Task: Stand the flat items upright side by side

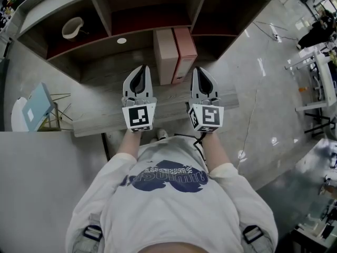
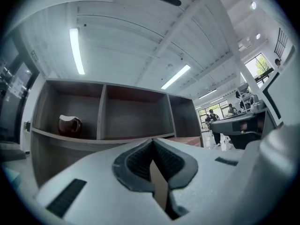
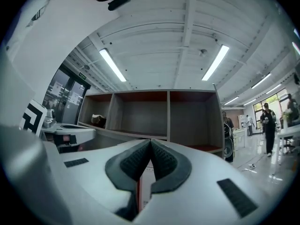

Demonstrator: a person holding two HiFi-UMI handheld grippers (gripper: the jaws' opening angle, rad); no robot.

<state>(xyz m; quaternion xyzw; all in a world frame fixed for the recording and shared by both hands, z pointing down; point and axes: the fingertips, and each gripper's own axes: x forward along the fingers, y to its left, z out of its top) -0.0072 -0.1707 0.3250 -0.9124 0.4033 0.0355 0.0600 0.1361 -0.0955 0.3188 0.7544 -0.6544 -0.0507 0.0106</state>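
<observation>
Two flat file boxes stand upright side by side on the grey wooden desk [image 1: 100, 123], against the shelf unit: a beige one [image 1: 164, 56] on the left, touching a pink one [image 1: 185, 52] on its right. My left gripper [image 1: 139, 68] is just left of the beige box and shut, with nothing between its jaws. My right gripper [image 1: 202, 70] is just right of the pink box, also shut and empty. In the left gripper view the jaws [image 2: 152, 143] meet at the tips, and in the right gripper view [image 3: 150, 142] likewise. Both point level toward the shelf.
A dark open shelf unit [image 1: 105, 15] with several compartments rises behind the desk. A brown and white cup [image 1: 72, 28] sits in its left compartment and a small white disc [image 1: 121, 40] lies beside it. A light blue chair [image 1: 36, 108] stands left of the desk. People stand far off on the right [image 3: 268, 125].
</observation>
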